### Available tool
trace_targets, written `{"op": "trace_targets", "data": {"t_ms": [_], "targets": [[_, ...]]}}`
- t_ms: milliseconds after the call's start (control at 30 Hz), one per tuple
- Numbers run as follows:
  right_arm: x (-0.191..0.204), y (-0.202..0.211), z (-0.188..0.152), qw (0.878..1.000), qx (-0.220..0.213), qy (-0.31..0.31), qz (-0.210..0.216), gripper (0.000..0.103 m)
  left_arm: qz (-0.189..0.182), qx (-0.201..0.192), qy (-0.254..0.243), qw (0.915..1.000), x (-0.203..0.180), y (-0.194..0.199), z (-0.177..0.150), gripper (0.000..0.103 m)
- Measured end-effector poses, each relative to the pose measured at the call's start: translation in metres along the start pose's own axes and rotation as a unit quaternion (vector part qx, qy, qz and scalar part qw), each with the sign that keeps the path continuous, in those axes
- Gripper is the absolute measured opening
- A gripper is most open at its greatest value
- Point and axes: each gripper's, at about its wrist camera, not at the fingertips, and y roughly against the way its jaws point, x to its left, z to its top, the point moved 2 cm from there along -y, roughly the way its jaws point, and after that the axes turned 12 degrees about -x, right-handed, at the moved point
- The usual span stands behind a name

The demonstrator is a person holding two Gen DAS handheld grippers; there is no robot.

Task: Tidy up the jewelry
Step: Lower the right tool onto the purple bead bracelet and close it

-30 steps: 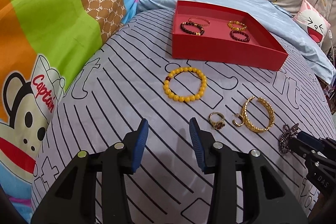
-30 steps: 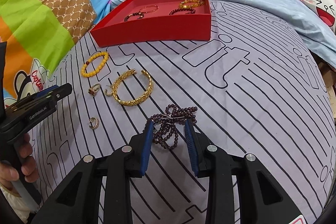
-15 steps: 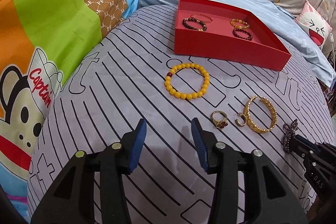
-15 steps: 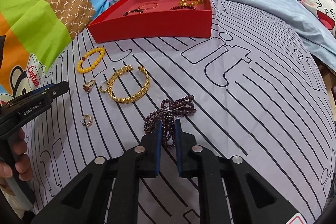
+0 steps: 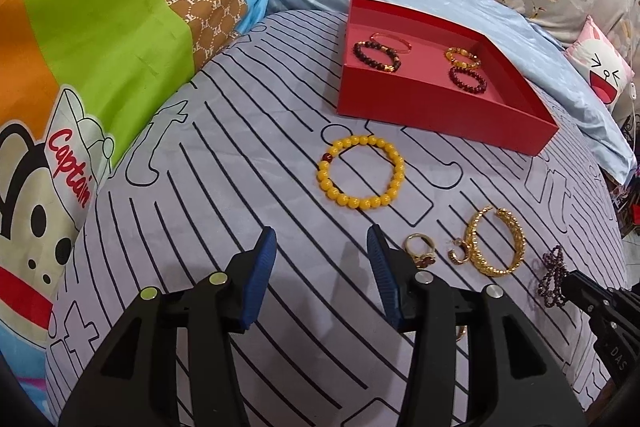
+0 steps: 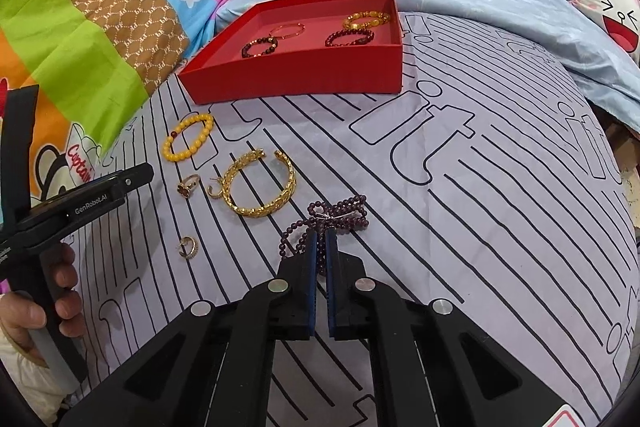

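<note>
The right gripper (image 6: 320,241) is clamped on the purple bead strand (image 6: 328,223), which lies tangled on the striped sheet (image 6: 480,227) well short of the red tray (image 6: 296,77); only a few loops seem pinched, so the rest could dangle, slip free or snag the gold bangle (image 6: 260,187) nearby when lifted; the left gripper (image 5: 322,259) is held half open and empty.
</note>
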Motion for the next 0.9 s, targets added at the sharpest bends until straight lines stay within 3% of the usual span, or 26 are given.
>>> {"op": "trace_targets", "data": {"t_ms": [300,733,833,900], "targets": [[-0.011,0.010,0.007,1.000,-0.013,-0.013,-0.007,0.004,-0.047,0.007,-0.014,0.9988,-0.037,-0.002,0.001,0.045],[-0.018,0.008,0.009,1.000,-0.015,-0.022,-0.006,0.004,-0.084,0.018,-0.046,0.9952,-0.082,-0.021,0.000,0.044],[-0.019,0.007,0.009,1.000,-0.014,-0.024,-0.006,0.004,-0.089,0.023,-0.051,0.9945,-0.086,-0.026,-0.002,0.038],[-0.020,0.005,0.009,1.000,-0.012,-0.025,-0.007,0.004,-0.092,0.028,-0.058,0.9937,-0.090,-0.030,-0.005,0.027]]}}
